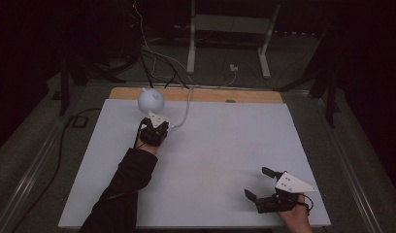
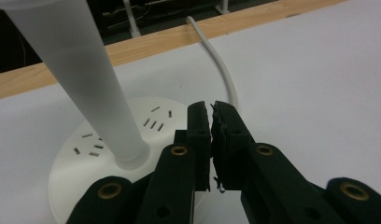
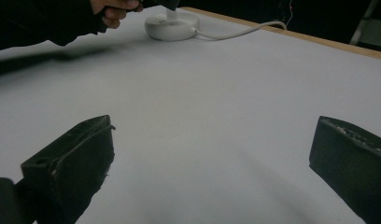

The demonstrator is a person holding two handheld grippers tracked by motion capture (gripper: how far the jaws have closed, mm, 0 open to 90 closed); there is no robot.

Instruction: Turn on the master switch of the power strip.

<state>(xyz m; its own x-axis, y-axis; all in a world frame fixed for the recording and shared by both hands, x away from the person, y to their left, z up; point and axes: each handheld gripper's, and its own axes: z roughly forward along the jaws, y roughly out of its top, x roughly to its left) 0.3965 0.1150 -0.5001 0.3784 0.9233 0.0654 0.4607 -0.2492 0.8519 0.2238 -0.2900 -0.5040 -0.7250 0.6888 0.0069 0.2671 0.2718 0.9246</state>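
Note:
A white desk lamp stands at the table's far left; its round head (image 1: 151, 99) shows in the high view. In the left gripper view its round slotted base (image 2: 81, 158) and its tapered stem (image 2: 86, 70) are close. My left gripper (image 2: 211, 109) (image 1: 155, 127) is shut, jaws together with nothing between them, tips over the right edge of the base. The lamp's white cable (image 2: 221, 65) (image 1: 186, 114) runs off the far edge. My right gripper (image 1: 258, 182) (image 3: 212, 158) rests open near the front right corner, with bare table between its jaws.
A white board (image 1: 210, 160) covers the table, with a wooden strip (image 1: 210, 94) along its far edge. Behind the table a white stand (image 1: 225, 39) and loose cables (image 1: 152, 63) lie on the dark floor. The right gripper view shows the lamp base (image 3: 172, 25) and the left hand (image 3: 114, 9).

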